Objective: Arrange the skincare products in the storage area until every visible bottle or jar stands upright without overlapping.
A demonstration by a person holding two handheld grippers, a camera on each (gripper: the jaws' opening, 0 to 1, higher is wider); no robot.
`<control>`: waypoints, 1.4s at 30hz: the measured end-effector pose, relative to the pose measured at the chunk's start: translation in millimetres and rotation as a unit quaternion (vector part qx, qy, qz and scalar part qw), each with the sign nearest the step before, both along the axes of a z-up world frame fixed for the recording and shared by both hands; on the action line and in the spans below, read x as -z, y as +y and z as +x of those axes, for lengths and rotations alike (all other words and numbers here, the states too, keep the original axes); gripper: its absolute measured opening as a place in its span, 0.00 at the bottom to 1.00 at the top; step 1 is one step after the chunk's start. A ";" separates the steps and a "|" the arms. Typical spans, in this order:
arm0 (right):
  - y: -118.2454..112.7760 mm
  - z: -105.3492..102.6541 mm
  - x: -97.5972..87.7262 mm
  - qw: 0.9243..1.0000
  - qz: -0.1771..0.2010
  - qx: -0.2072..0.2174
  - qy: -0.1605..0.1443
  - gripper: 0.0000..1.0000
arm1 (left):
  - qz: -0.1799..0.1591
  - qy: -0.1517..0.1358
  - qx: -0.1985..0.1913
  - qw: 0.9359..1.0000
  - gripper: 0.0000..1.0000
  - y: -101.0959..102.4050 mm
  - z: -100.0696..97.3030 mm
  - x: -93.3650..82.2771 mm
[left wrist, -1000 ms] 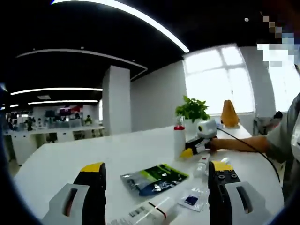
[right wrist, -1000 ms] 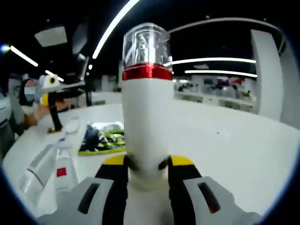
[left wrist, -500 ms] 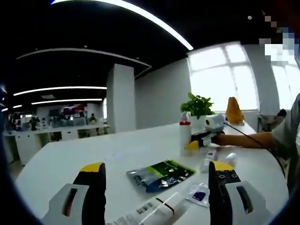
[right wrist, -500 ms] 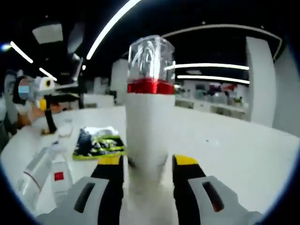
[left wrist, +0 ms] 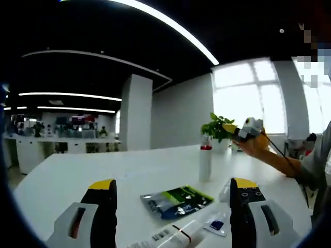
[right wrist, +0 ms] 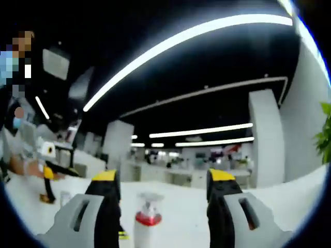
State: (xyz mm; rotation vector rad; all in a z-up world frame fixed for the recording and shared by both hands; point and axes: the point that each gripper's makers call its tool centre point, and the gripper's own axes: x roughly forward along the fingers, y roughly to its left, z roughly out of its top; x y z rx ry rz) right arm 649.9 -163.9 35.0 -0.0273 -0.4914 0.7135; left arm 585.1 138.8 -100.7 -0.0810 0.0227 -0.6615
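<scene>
Two grippers, both with jaws spread wide and gripping nothing. Left gripper (left wrist: pixel 171 206) sits low over the white table (left wrist: pixel 77 178); right gripper (right wrist: pixel 164 199) is raised above the white bottle (right wrist: pixel 147 222), which shows low between its jaws without touching them.

Bottle: white body, red band, clear cap, standing upright on the table. In the left gripper view it stands (left wrist: pixel 205 164) well behind the flat items, in front of the potted plant (left wrist: pixel 217 126).

Left gripper view, near the jaws, all lying flat: a dark pouch (left wrist: pixel 176 200) with green and white print, a white tube (left wrist: pixel 170 236) with a thin red stripe and a barcode-like mark, a small clear sachet (left wrist: pixel 217 225) with a dark blue square, just beside the tube's end. Another pale item sits behind the right jaw, too hidden to identify. No brand or text is readable on any of them; the print is too small and blurred.

This view also catches the right gripper from outside (left wrist: pixel 243 129), held up in a hand (left wrist: pixel 256 146) in front of the window, with a cable trailing along the forearm.

Right gripper view adds the other gripper (right wrist: pixel 49 173) at far left over the table, plus ceiling light strips and distant desks. A sliver of yellow-green shows by its left jaw; can't tell what it is.
</scene>
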 end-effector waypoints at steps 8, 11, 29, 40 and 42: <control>85.4 -52.7 -22.2 0.991 -0.103 -0.056 -0.067 0.87 | 0.070 0.047 -0.030 0.996 0.92 10.8 23.1 6.8; 116.6 -50.7 -1.4 0.981 -0.176 -0.064 -0.048 0.90 | 0.108 0.067 -0.010 0.992 0.92 0.5 28.9 5.2; 156.5 -0.4 147.7 0.927 -0.283 -0.055 0.239 0.91 | 0.187 0.268 0.038 0.944 0.79 -17.9 43.9 75.3; 157.1 30.7 221.5 0.884 -0.296 -0.018 0.360 0.79 | 0.129 0.362 0.061 0.921 0.77 -27.1 45.7 103.7; 156.9 29.7 231.0 0.878 -0.296 -0.015 0.376 0.81 | 0.131 0.365 0.065 0.920 0.77 -28.8 41.3 107.3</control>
